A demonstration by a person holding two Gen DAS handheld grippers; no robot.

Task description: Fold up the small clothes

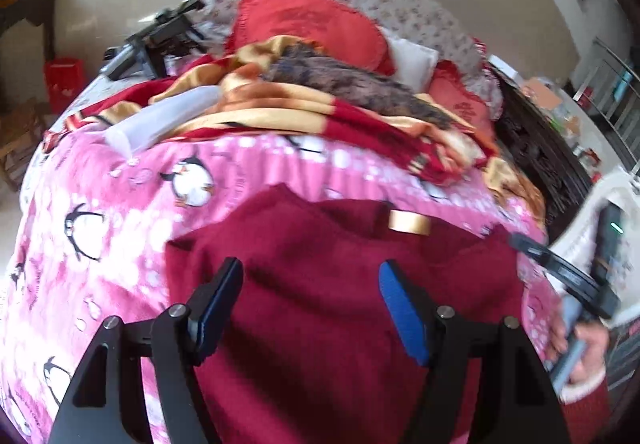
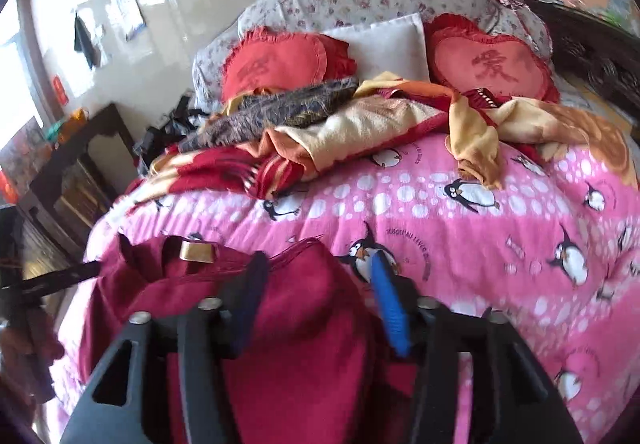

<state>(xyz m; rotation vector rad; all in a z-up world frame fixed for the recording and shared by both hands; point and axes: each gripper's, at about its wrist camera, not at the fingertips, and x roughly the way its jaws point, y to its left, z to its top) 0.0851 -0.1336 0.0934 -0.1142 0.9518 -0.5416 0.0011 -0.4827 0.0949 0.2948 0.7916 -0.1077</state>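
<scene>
While the dark red knitted garment (image 1: 320,284) lay spread on the pink penguin-print bedcover (image 1: 100,244) near the foot edge of the bed, both handheld tools hung over it, angled downward. Its gold neck label (image 1: 409,222) faced up and pointed toward the head of the bed, so the garment seemed to lie back-down with the neckline away from the person, a sensible layout for folding the sides inward. The left gripper (image 1: 312,308) stood with its blue-padded jaws well apart above the middle of the cloth, with nothing pinched between them. The right gripper (image 2: 320,292) also had its jaws parted; red fabric showed in the gap, over the garment's edge nearer the right side of the bed, but the pads did not appear to press it, so I judged the cloth free. That edge looked bunched and raised, as if a side had been turned over toward the centre, which would put the fold partway along. Farther up the bed, a heap of red and yellow blankets (image 2: 320,148) and two red heart-shaped cushions (image 2: 284,60) were piled near the headboard end, probably pushed there to leave folding room.
</scene>
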